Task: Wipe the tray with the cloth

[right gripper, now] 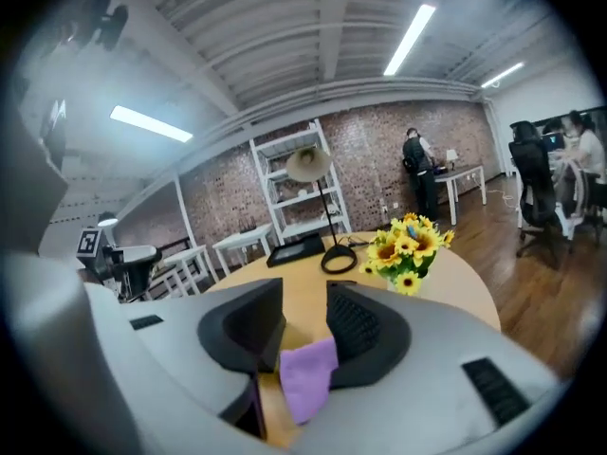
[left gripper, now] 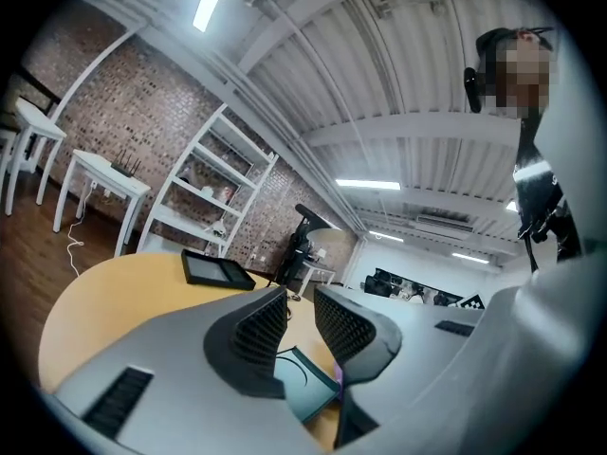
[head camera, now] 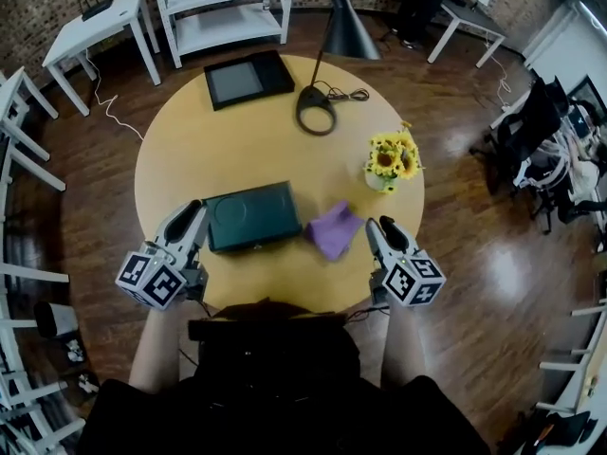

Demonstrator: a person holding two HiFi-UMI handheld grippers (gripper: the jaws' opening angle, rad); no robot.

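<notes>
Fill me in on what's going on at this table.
A person at the round table holds a gripper in each hand. The left gripper sits by the dark tray's left end, jaws apart and empty. The right gripper points at the purple cloth lying right of the tray, jaws apart, not gripping it. Wiping has not begun.

**A:** Which item is the tray?

**B:** The tray [head camera: 251, 216] is the dark green rectangle with a low raised rim. It lies flat on the round wooden table [head camera: 190, 159], close to your edge, with one long side facing you and slightly turned.

**A:** And the cloth?

**B:** The cloth [head camera: 334, 229] is purple and loosely crumpled. It rests on the table just to your right of the tray, outside it. Its left corner reaches the tray's right rim; you cannot tell whether they touch.
</notes>
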